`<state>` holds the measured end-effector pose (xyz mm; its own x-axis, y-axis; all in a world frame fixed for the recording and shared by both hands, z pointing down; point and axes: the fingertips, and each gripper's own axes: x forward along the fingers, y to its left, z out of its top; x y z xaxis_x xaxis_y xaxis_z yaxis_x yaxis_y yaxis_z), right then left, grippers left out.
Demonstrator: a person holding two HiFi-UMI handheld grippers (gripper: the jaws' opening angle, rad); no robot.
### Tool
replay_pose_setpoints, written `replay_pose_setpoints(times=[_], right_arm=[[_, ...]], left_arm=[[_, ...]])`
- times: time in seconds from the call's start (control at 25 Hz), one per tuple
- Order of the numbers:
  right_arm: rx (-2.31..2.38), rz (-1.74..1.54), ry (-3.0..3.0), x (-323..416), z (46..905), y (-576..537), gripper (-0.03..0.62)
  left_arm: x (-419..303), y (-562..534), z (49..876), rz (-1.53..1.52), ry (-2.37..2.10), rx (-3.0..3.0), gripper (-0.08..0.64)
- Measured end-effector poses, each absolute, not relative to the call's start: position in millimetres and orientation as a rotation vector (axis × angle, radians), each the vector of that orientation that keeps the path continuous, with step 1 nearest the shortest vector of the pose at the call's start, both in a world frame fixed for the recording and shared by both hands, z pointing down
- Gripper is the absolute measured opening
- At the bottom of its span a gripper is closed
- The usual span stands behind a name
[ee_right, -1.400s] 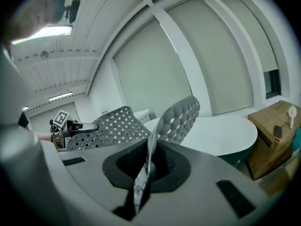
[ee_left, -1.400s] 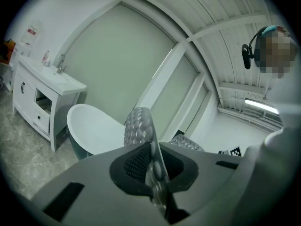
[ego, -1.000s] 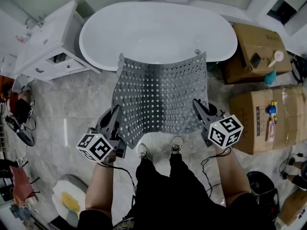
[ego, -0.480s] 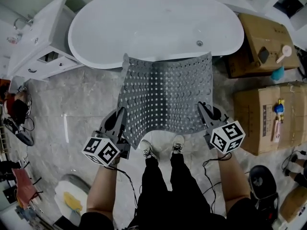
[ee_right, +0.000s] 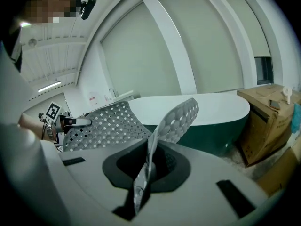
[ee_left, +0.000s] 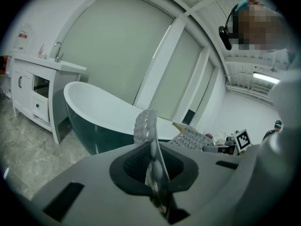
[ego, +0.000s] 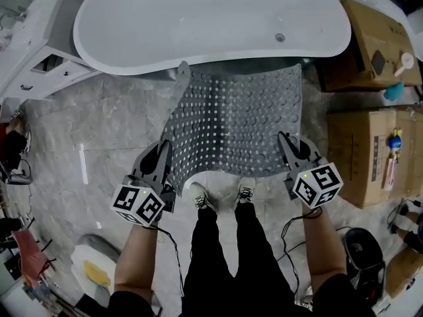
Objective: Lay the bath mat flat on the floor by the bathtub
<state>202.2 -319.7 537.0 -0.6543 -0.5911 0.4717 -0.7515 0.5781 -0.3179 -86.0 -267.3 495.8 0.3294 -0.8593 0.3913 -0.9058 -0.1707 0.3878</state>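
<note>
Bath mat [ego: 238, 121] hung low beside the bathtub [ego: 211, 18], not yet flat.
You needed to bring both near corners down to the floor [ego: 112, 124] evenly, holding the sheet taut so its curled far corner by the tub spread out instead of folding under. Your left gripper [ego: 164, 153] and right gripper [ego: 285, 144] were each pinched almost closed on one near corner of the mat.
</note>
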Motion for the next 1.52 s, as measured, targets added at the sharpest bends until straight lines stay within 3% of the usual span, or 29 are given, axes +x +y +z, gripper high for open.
replay_pose_setpoints(times=[1.52], right_arm=[[1.014,0.583,-2.468,143,1018,-360,0.031]], left_arm=[[-196,-298,994,0.323,-1.632,2.061,0.031]])
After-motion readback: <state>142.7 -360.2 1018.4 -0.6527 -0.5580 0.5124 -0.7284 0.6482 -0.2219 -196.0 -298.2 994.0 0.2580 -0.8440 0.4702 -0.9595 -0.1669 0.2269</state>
